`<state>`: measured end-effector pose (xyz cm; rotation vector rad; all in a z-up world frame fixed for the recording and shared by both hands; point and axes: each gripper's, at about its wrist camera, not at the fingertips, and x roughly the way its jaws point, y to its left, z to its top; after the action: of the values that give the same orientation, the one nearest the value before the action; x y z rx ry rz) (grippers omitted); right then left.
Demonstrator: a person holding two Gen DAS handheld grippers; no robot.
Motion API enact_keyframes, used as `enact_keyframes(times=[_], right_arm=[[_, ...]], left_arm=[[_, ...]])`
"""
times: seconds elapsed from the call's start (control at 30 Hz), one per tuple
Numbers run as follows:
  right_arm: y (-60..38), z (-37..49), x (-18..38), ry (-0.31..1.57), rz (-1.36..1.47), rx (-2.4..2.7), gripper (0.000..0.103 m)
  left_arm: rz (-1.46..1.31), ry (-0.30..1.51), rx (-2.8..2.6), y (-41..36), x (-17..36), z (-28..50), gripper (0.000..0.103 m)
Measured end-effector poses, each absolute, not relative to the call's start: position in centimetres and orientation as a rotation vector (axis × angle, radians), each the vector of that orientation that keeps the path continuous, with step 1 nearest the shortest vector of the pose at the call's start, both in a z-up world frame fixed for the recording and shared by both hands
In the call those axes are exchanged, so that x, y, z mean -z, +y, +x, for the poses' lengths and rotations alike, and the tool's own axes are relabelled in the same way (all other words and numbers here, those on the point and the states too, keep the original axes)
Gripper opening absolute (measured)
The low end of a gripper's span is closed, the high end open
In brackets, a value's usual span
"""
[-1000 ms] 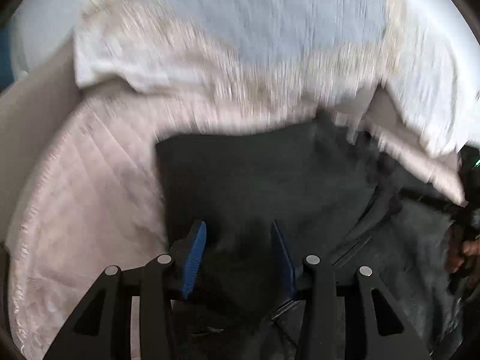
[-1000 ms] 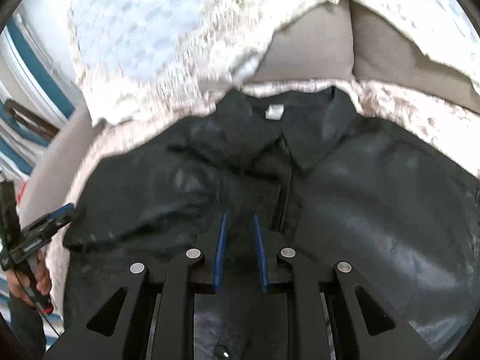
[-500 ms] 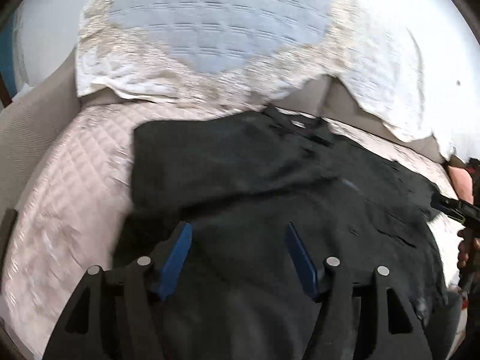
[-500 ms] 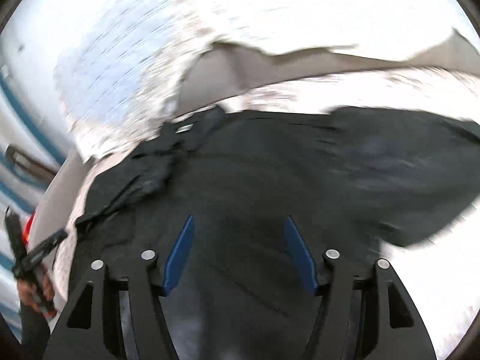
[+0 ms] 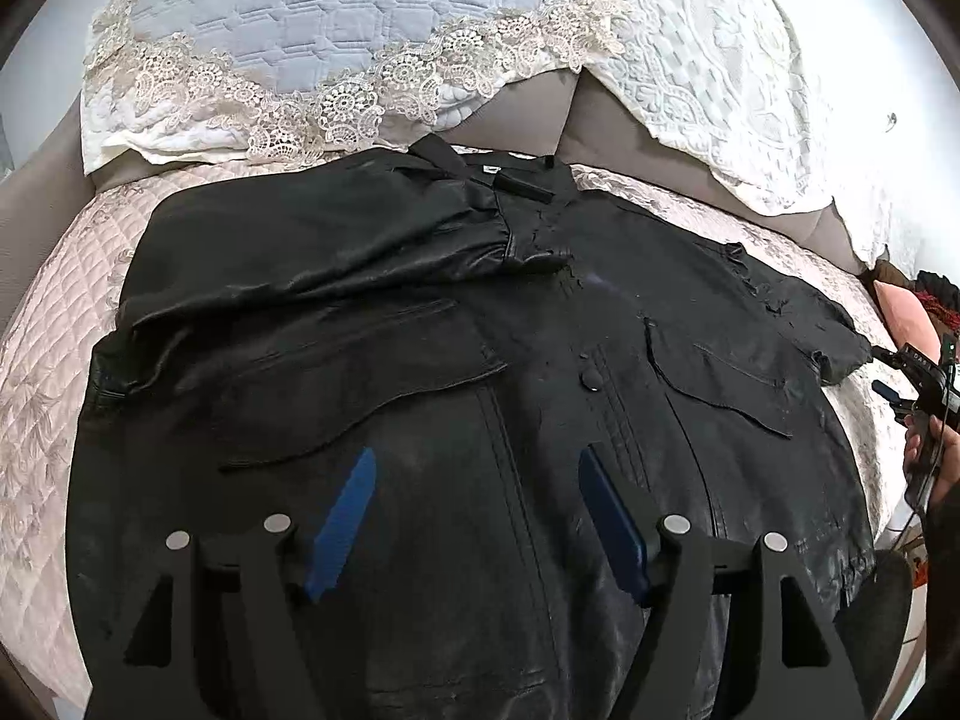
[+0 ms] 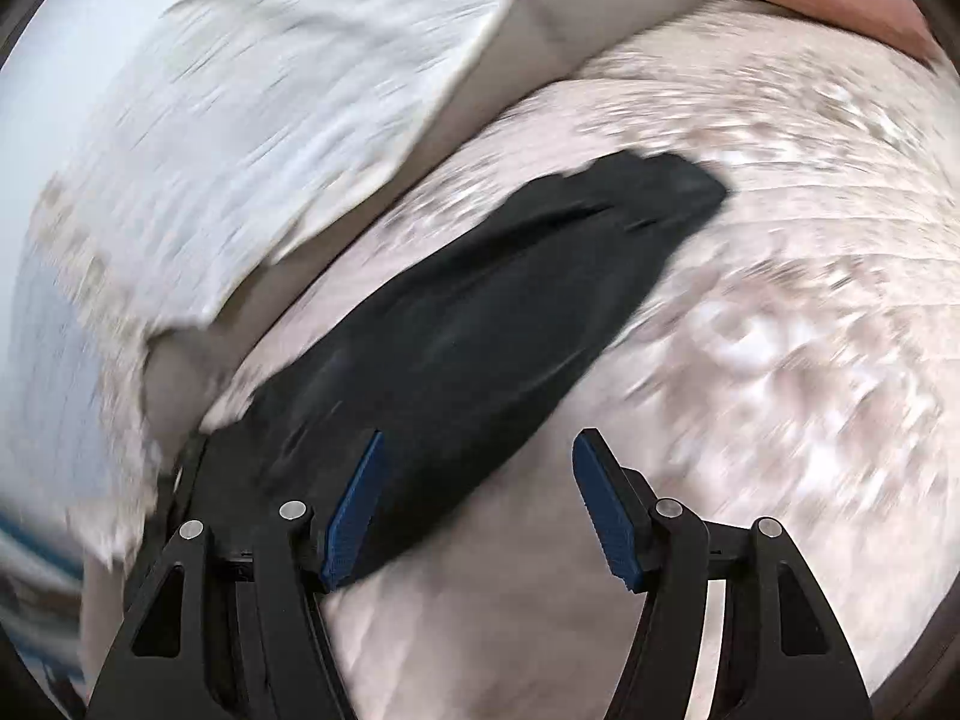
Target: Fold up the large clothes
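Bedding fills both of our views: a pale pink quilted bedspread (image 5: 54, 324) with two lace-edged pillows (image 5: 336, 18) propped against a grey headboard (image 5: 528, 114). On the bedspread lies the black leather jacket (image 5: 456, 372), front up, collar toward the pillows, one sleeve folded across its chest and the other sleeve (image 6: 480, 324) stretched out flat on the quilt. Our left gripper (image 5: 477, 516) hangs over the jacket's lower front, its blue pads spread and nothing caught between them; its jaws have just been opening. Our right gripper (image 6: 477, 504) is likewise released, jaws parted over the outstretched sleeve and bare quilt, gripping nothing, though that view is badly blurred.
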<state>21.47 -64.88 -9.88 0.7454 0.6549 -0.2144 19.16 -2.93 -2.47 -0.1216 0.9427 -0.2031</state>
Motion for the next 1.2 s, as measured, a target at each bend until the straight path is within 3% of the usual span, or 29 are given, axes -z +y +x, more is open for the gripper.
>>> enact_keyframes(times=[0.4,0.43,0.47,0.5,0.53,0.73,0.93,1.07,1.2], right_arm=[[-73.5,26.8,12.9,0.602,0.934,0.313,0.064],[-74.2,27.1,13.0,0.611,0.954,0.316,0.050],[-74.7,27.4,12.9,0.629,0.963,0.336,0.018],[-75.1,27.5,12.8,0.649,0.957,0.342,0.009],[-75.0,27.7,12.2,0.651,0.948,0.324,0.007],[-68.4,26.8,3.0,0.557,0.713,0.151,0.005],[-54.8,27.8,-5.7,0.510,0.487,-0.124,0.005],[-45.0,29.8,-6.0,0.567,0.381,-0.289,0.005],[-37.3,32.3,-1.6,0.692,0.342,-0.422,0.009]], left_arm=[[-0.105,0.973,0.168,-4.5,3.5,20.7,0.072],[-0.103,0.972,0.166,-4.6,3.5,20.7,0.072],[-0.102,0.971,0.164,-4.6,3.4,20.8,0.072],[-0.105,0.966,0.163,-4.5,3.3,20.7,0.072],[-0.110,0.961,0.164,-4.4,3.2,20.7,0.072],[-0.128,0.930,0.171,-3.6,2.3,19.9,0.072],[-0.174,0.897,0.175,-2.6,1.7,19.1,0.073],[-0.199,0.885,0.164,-1.7,1.5,18.5,0.072],[-0.218,0.875,0.148,-0.5,1.3,18.1,0.073]])
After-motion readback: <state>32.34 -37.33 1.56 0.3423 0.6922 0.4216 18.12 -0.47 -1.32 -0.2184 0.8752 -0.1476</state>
